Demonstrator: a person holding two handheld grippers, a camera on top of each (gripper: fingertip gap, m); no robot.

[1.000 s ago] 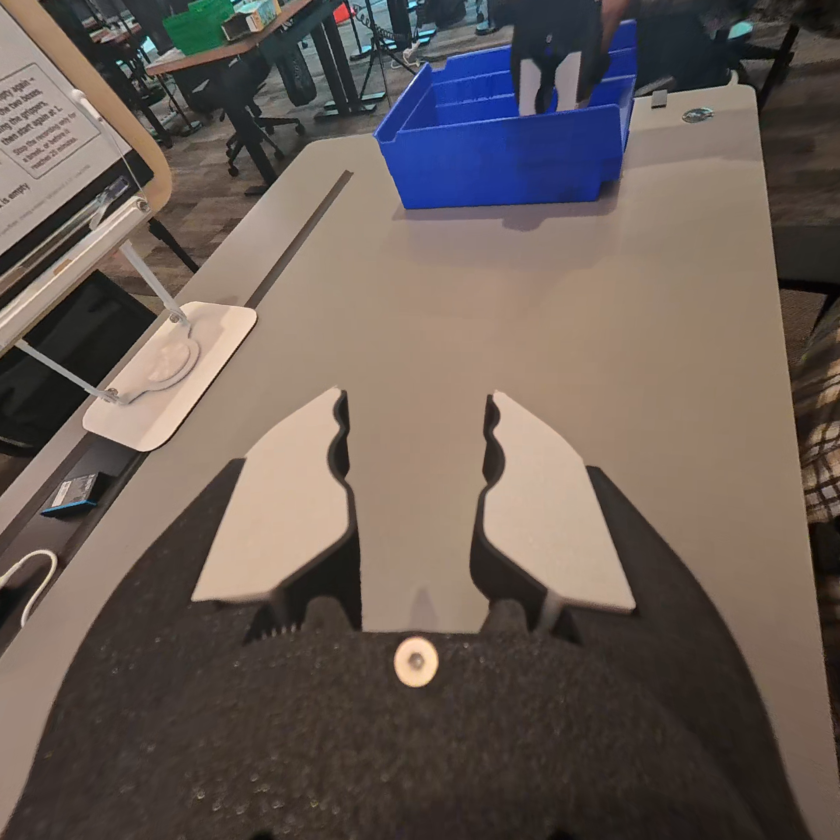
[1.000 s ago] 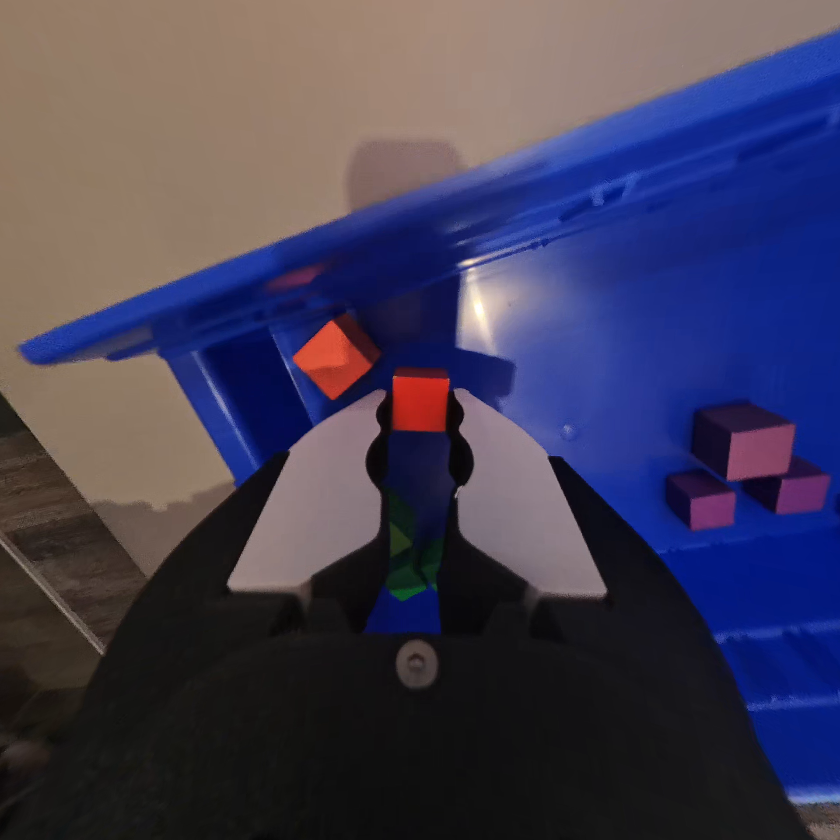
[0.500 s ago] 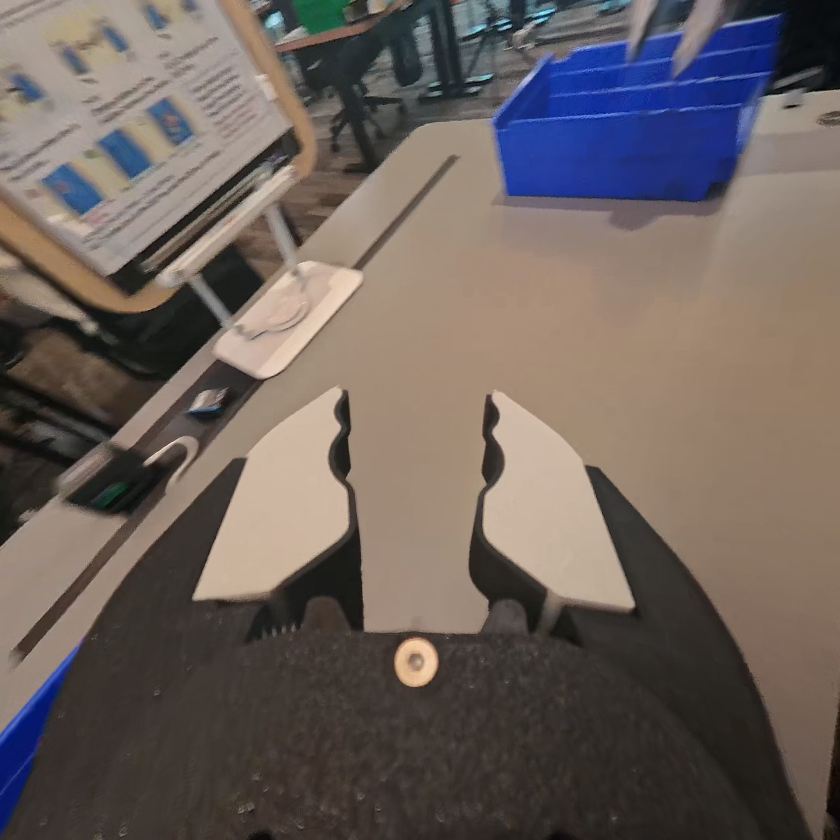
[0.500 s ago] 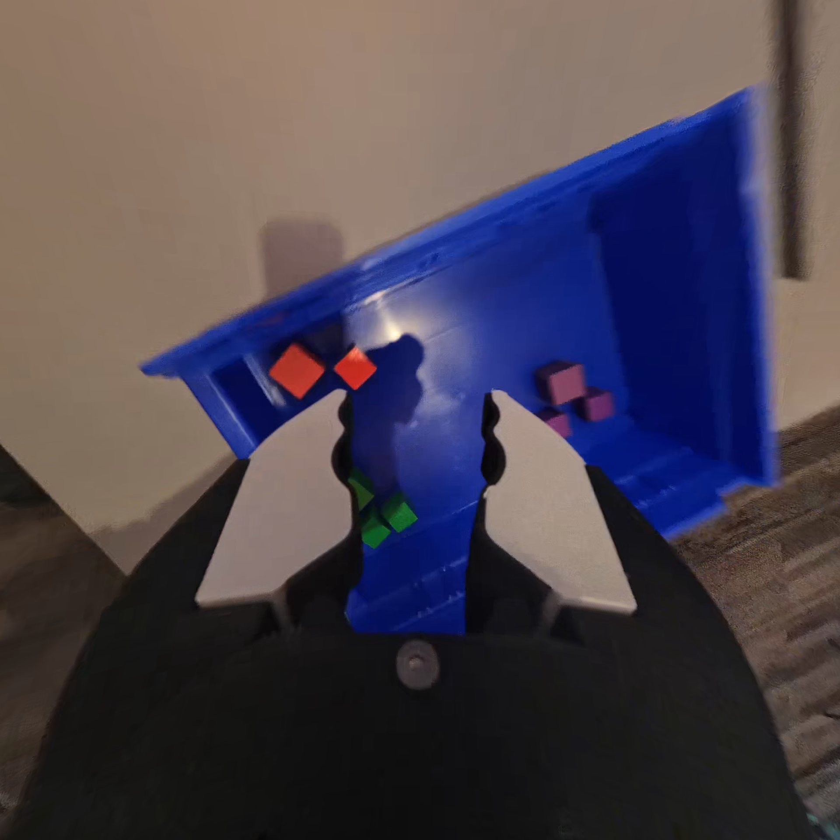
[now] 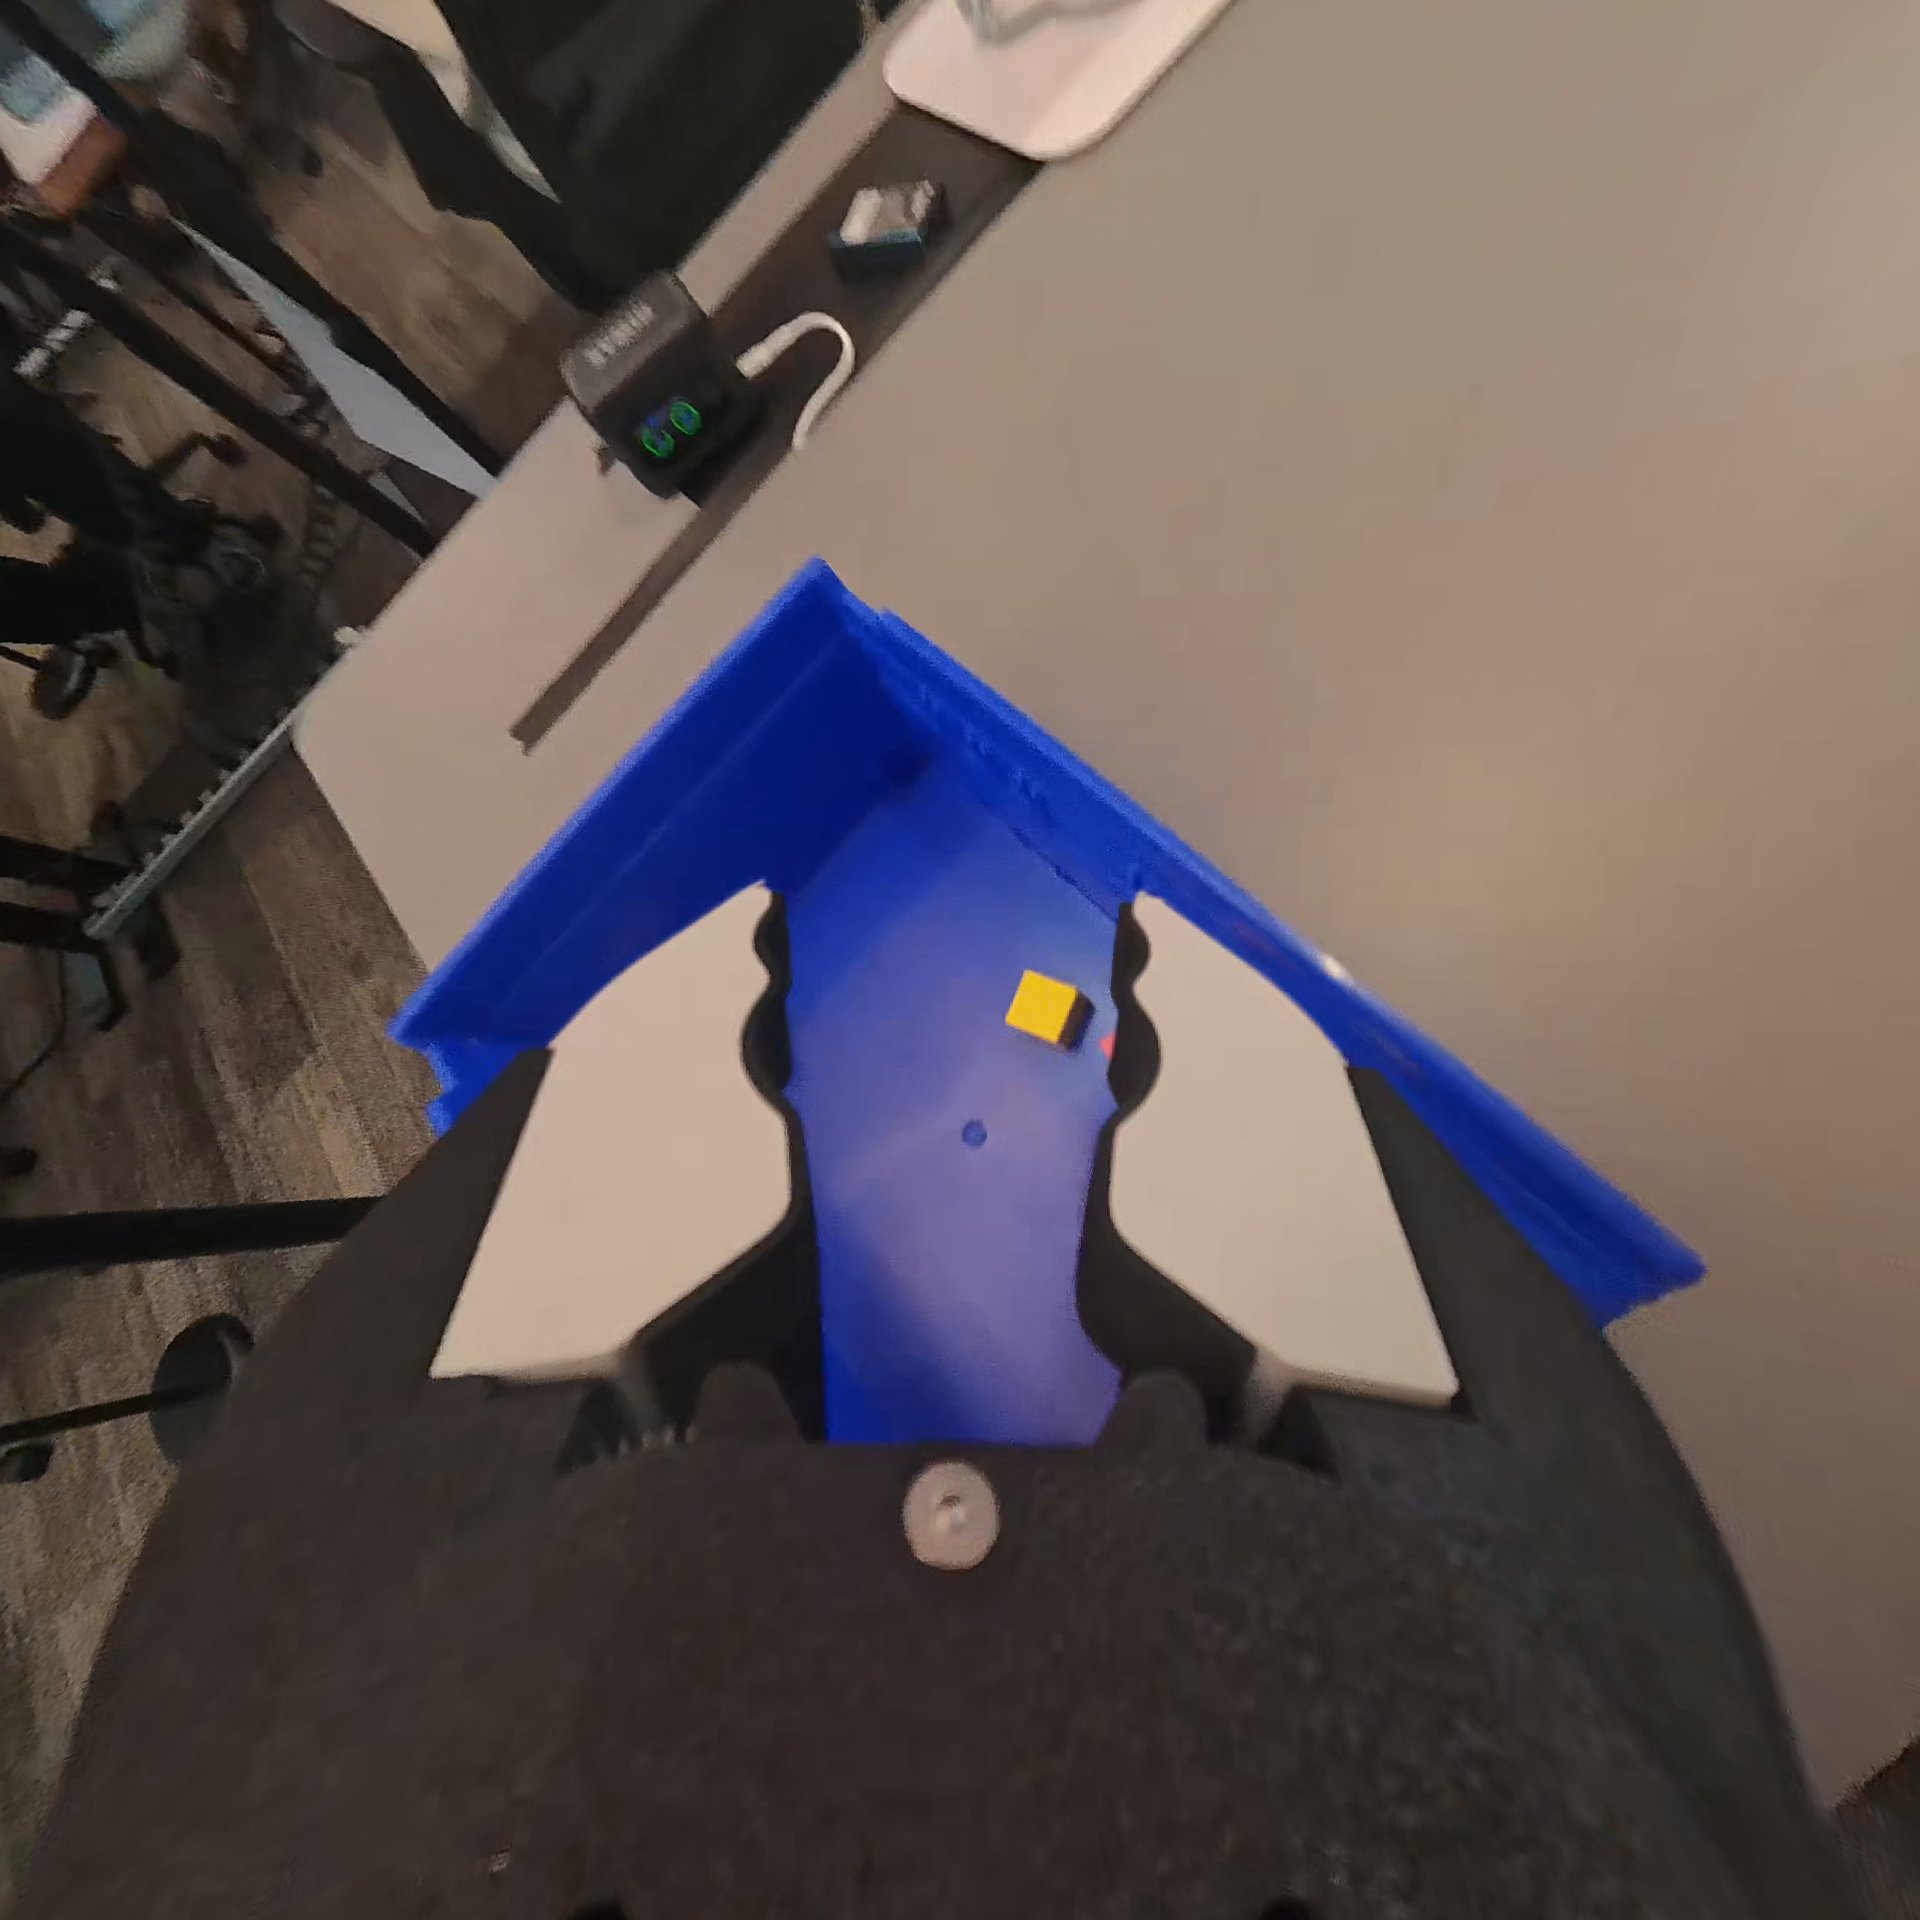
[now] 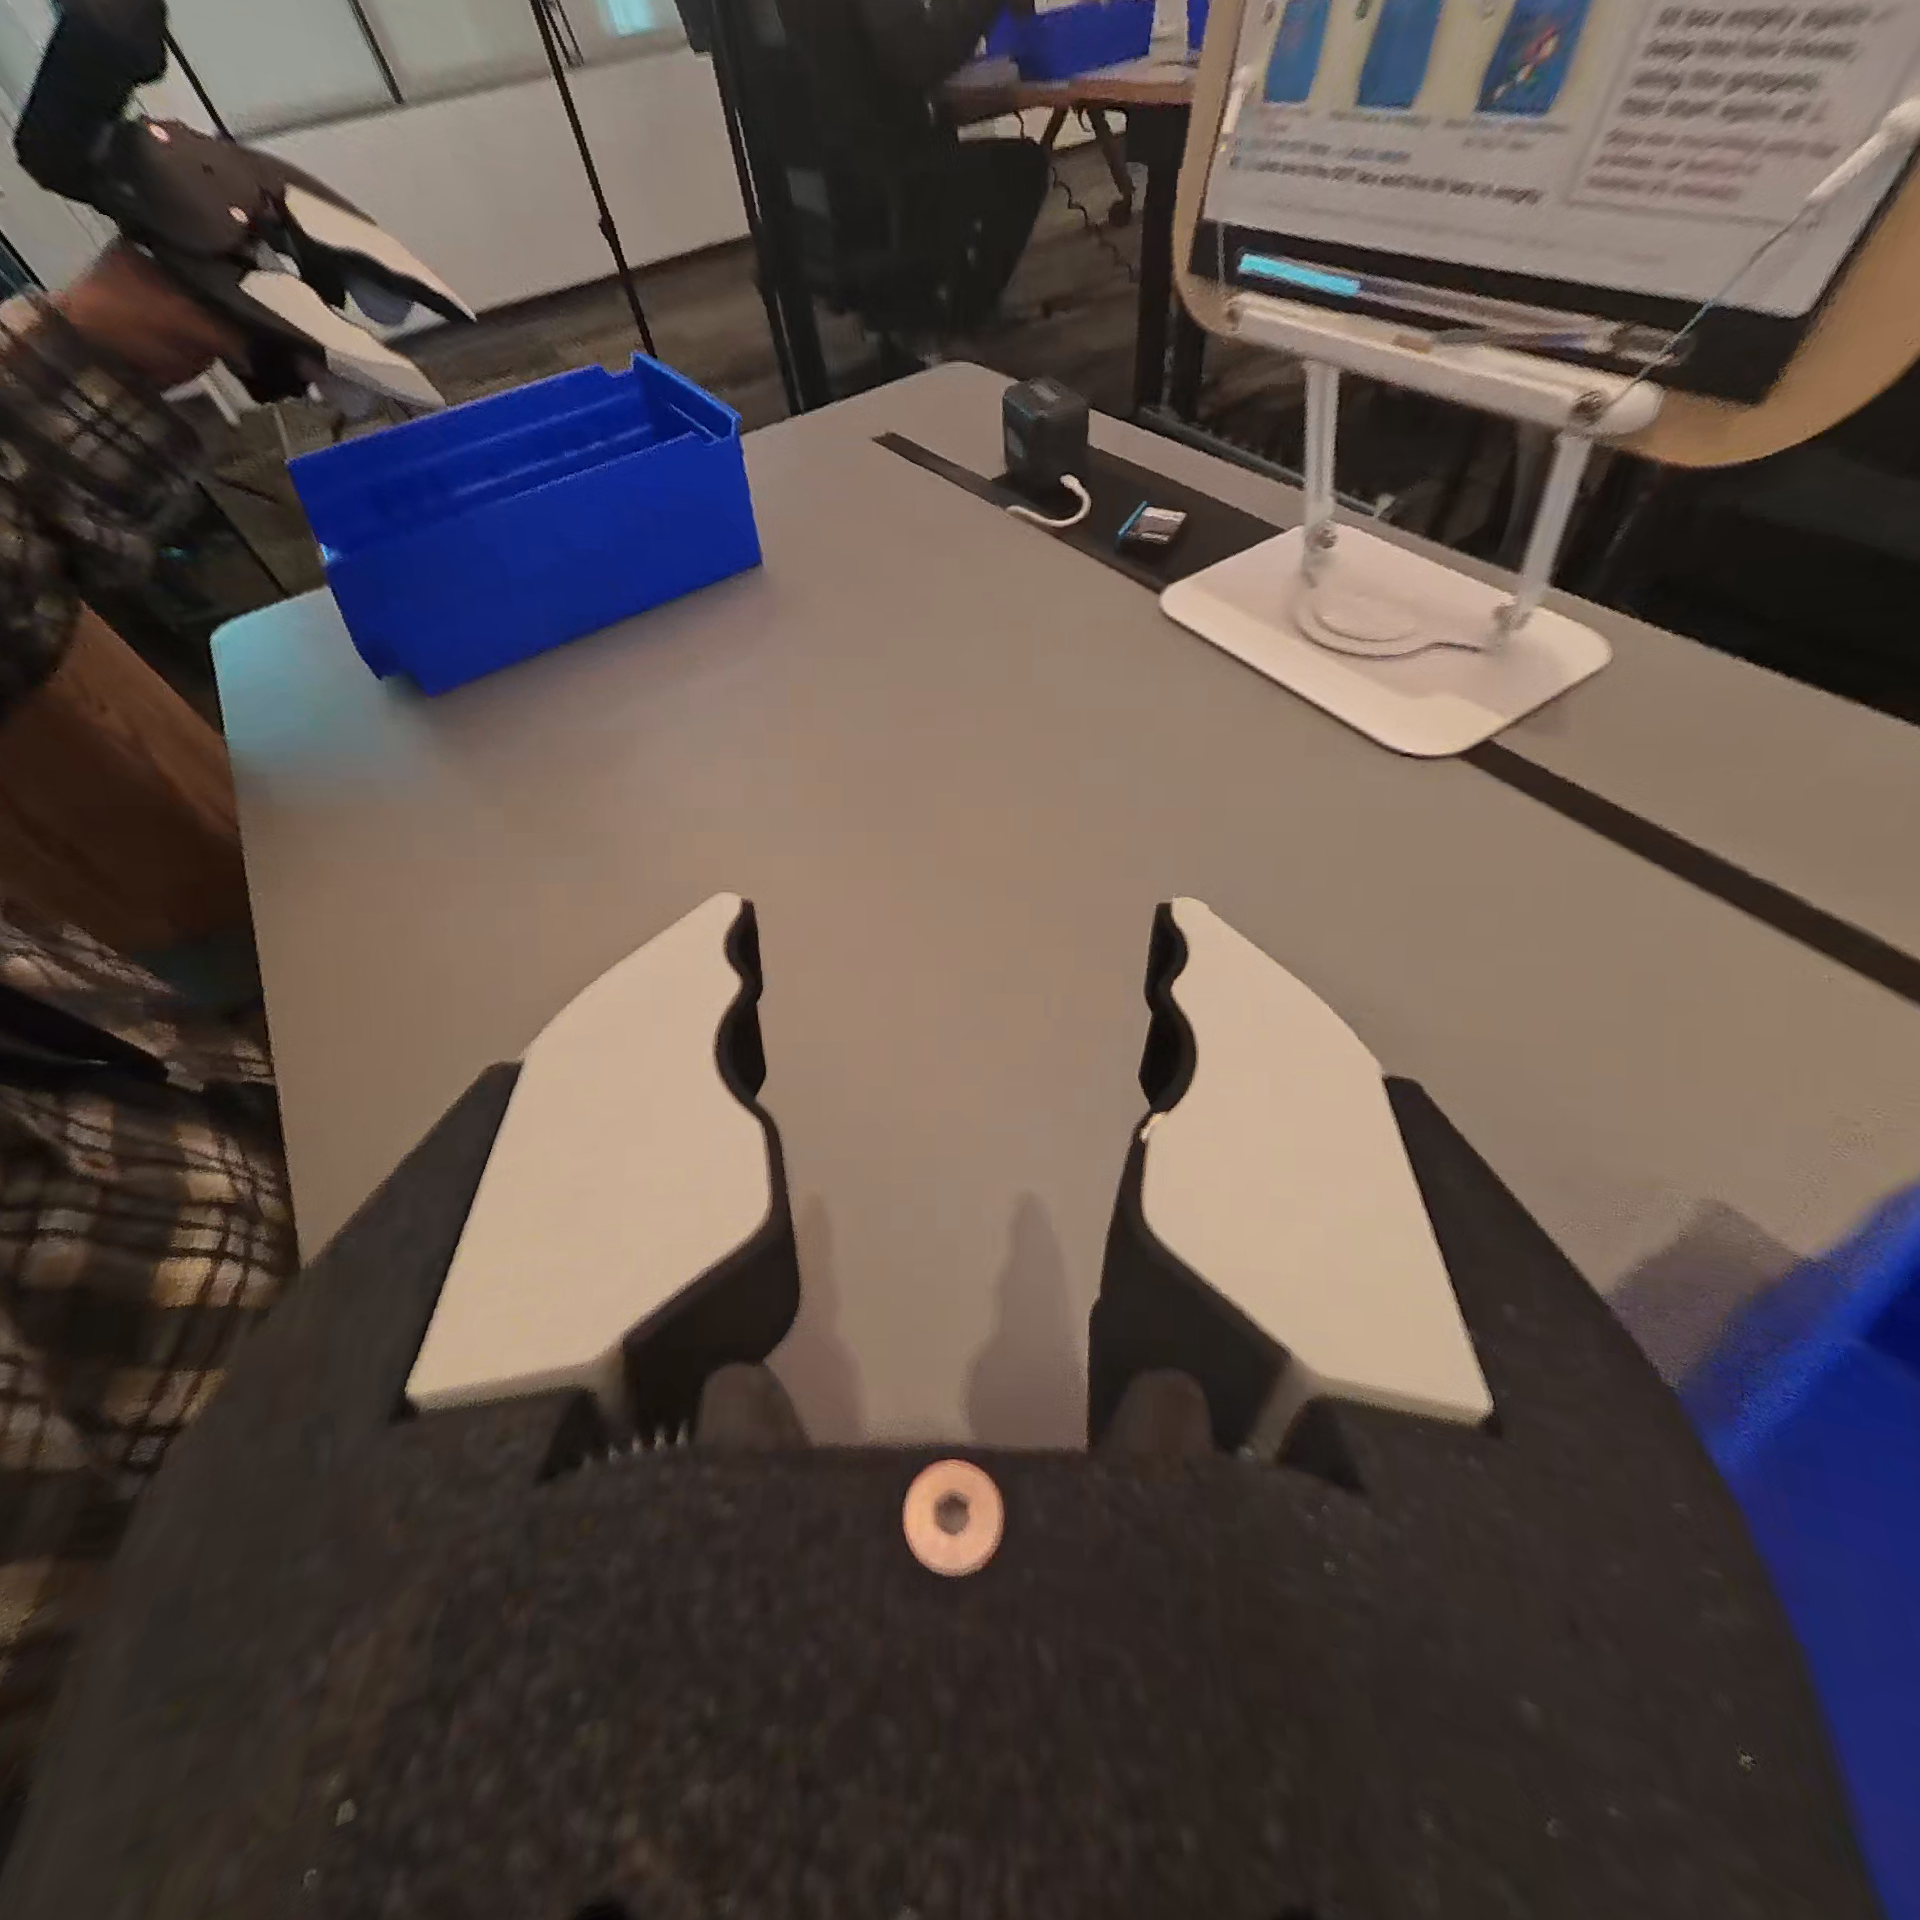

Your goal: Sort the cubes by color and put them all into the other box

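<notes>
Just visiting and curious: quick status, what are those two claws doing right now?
Left hand-held gripper open above blue box, yellow cube below. Right hand-held gripper open, empty, over table. Nothing blocking.

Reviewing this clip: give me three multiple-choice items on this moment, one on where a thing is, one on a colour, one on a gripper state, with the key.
1. Where is the left gripper?
A. Above the blue box at the table's end
B. Over the stand base
C. Below the table

2. What colour is the cube fully visible in that box?
A. Purple
B. Yellow
C. Green

3. What state is the right gripper in?
A. Shut on a cube
B. Shut, holding nothing
C. Open, holding nothing

Key: 1 A, its own view looks down into the box; 2 B, a yellow cube lies on the box floor; 3 C, bare grey table shows between its spread fingers.
</notes>
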